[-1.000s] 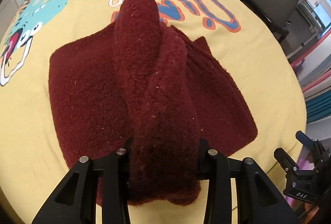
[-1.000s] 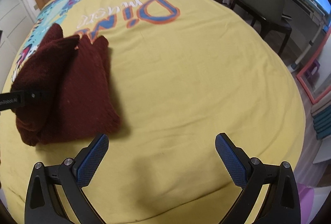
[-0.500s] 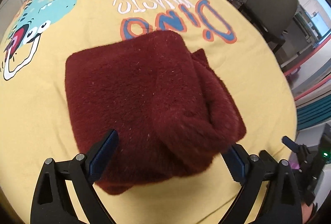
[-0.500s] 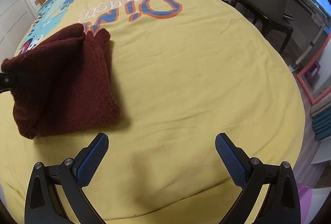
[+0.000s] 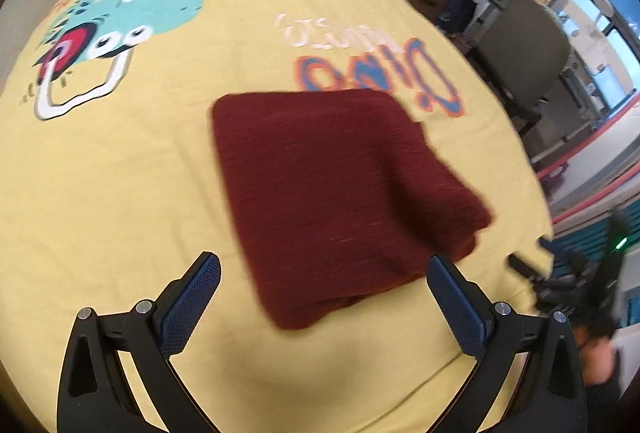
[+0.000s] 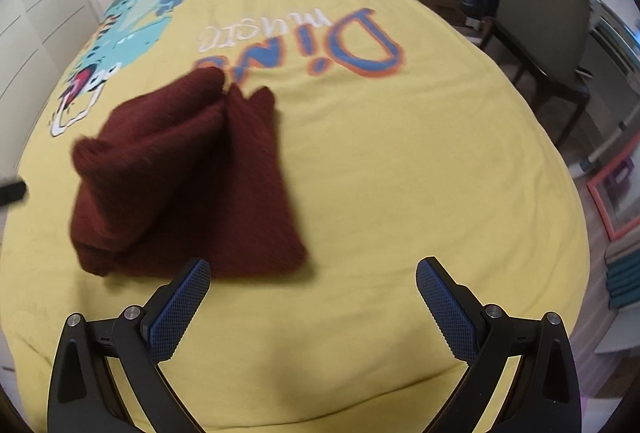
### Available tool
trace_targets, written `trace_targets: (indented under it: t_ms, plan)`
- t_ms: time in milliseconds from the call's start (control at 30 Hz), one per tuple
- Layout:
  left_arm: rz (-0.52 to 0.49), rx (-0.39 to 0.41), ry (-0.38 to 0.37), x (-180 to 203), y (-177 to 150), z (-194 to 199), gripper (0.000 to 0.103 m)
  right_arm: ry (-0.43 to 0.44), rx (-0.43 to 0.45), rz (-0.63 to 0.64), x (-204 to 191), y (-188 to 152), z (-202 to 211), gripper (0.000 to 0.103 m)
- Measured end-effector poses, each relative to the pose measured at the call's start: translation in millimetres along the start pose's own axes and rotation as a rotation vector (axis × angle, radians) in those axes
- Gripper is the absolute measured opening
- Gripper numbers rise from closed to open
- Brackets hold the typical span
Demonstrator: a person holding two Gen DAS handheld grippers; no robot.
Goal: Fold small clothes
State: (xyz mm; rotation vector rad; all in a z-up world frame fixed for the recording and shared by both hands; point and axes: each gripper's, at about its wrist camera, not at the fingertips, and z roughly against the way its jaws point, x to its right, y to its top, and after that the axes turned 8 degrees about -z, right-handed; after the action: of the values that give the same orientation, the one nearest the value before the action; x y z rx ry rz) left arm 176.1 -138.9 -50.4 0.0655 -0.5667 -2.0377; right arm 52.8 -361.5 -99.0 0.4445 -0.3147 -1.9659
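Garment: the dark red knit lies folded on the yellow bedspread, right ahead of my left gripper and off to the left of my right gripper
Nearer hand: the left, I judge; the bundle's near edge sits between its open fingers without touching either pad, while from the right-hand view only the bundle's near corner comes close to my left finger
Long axis: running away from me and a little to the left in the left view, the thick rolled edge on its right
Left jaws: they have just been opening and now stand wide, nothing pinched between them
Right jaws: spread wide too, empty, over bare bedspread
Look of it: a compact, roughly square packet, fuzzy and thick; the top face lies flat, but the right-hand view shows bulging layers and two loose corners poking up at the far end
Progress: the fold looks about done; those far corners may want tucking
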Motion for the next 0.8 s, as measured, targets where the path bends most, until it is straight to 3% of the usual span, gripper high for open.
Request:
trace_targets:
  t_ms: [167, 300, 400, 500, 600, 667, 700, 800]
  plan:
    - [0.06, -0.02, 0.029, -32, -25, -8, 0.101, 0.06, -0.01, 0.038, -38, 40, 5, 0.102]
    - [0.096, -0.03, -0.001, -44, -39, -11, 0.101, 0.067, -0.015, 0.12, -80, 73, 4, 0.098]
    - [0.106, -0.024, -0.016, -48, -43, -11, 0.101, 0.11, -0.074, 0.155, -110, 91, -9, 0.092]
    - [0.111, -0.019, -0.024, -50, -43, -9, 0.101, 0.154, -0.172, 0.182, -132, 99, -33, 0.077]
    - [0.113, -0.018, -0.022, -53, -44, -9, 0.101, 0.143, -0.268, 0.199, -146, 92, -62, 0.077]
    - [0.115, -0.023, -0.021, -54, -46, -10, 0.101, 0.114, -0.311, 0.212, -145, 80, -79, 0.056]
    - [0.115, -0.027, -0.019, -54, -46, -11, 0.101, 0.107, -0.331, 0.213, -142, 74, -86, 0.03]
    - [0.104, -0.042, -0.008, -53, -47, -16, 0.101, 0.126, -0.329, 0.173, -121, 65, -91, 0.028]
